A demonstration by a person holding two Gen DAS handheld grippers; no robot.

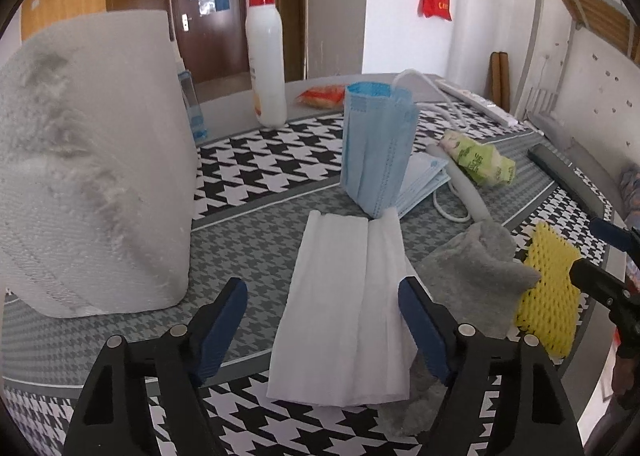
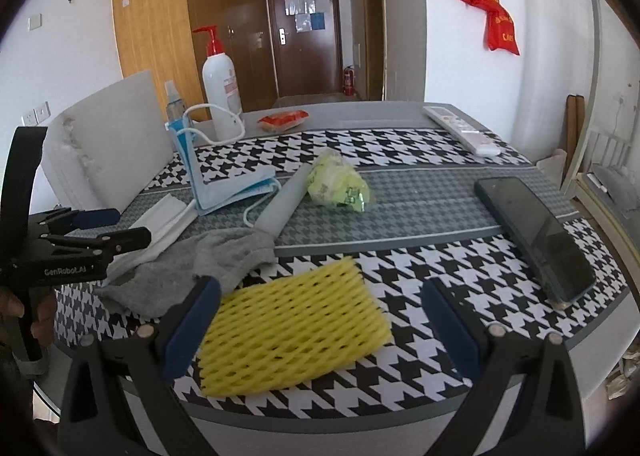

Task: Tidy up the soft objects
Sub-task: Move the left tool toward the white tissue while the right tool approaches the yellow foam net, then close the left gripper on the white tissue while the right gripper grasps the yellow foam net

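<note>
My left gripper (image 1: 322, 330) is open with its jaws on either side of a folded white tissue (image 1: 344, 308) lying on the table; it also shows at the left of the right wrist view (image 2: 116, 226). A grey sock (image 1: 472, 280) lies right of the tissue and a yellow foam net (image 1: 548, 292) beyond it. Blue face masks (image 1: 376, 144) stand bent upright behind the tissue. My right gripper (image 2: 320, 326) is open over the yellow foam net (image 2: 288, 332), with the grey sock (image 2: 192, 268) to its left. A white foam block (image 1: 88, 160) stands at left.
A houndstooth cloth (image 2: 400, 256) covers the table. A green wrapped packet (image 2: 340, 184), a grey tube (image 2: 280, 204), a black phone (image 2: 532, 240), a white remote (image 2: 460, 128), a pump bottle (image 2: 220, 92), a small spray bottle (image 2: 174, 104) and a red snack pack (image 2: 282, 120) sit on it.
</note>
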